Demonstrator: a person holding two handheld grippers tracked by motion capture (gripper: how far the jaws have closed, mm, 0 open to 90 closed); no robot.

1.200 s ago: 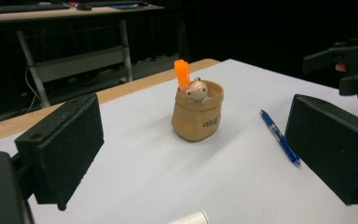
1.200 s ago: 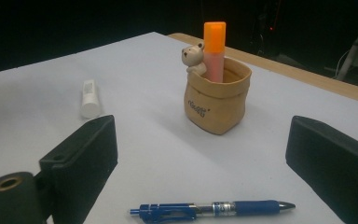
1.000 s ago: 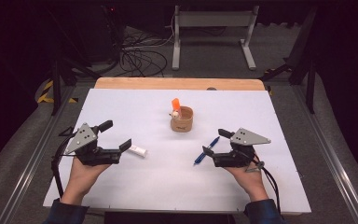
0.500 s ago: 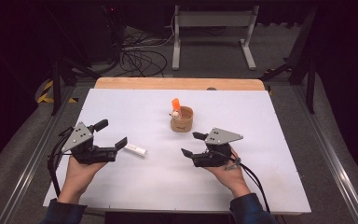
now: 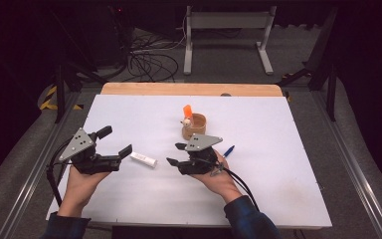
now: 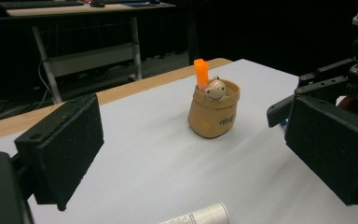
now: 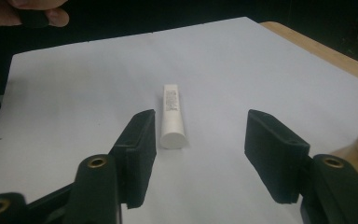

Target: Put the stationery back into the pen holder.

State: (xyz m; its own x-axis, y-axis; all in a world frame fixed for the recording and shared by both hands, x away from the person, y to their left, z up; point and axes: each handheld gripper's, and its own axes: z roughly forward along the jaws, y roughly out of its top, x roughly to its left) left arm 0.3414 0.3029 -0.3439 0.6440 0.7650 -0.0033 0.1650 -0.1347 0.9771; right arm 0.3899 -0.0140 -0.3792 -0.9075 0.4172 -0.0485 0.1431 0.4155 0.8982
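A: Step in hand: approach to tube (image 5: 143, 159), flat on table (image 5: 278, 189), left of pouch (image 5: 194, 130) and nearer the person, untouched.

B: Right gripper (image 5: 175, 154)?

A: Just on the person's side of pouch, aimed leftward at tube's end. Jaws half spread, just been closing, nothing between them yet. In the right gripper view, tube ahead of the tips and closer to one pad.

B: Left gripper (image 5: 117, 140)?

A: Farther left of pouch, beyond tube. Spread wide, empty, tips near tube's far end without touching.

B: Next move, probably?

A: Forward until pads flank tube; small sideways shift to centre it; then a squeeze across the round body. Likely destination: pouch, already holding marker (image 5: 188, 110) and figure (image 6: 214, 87). A judgement only.

B: Risk?

A: Rolling of tube if one pad arrives first. Pen (image 5: 229, 151) right of pouch, out of the way.
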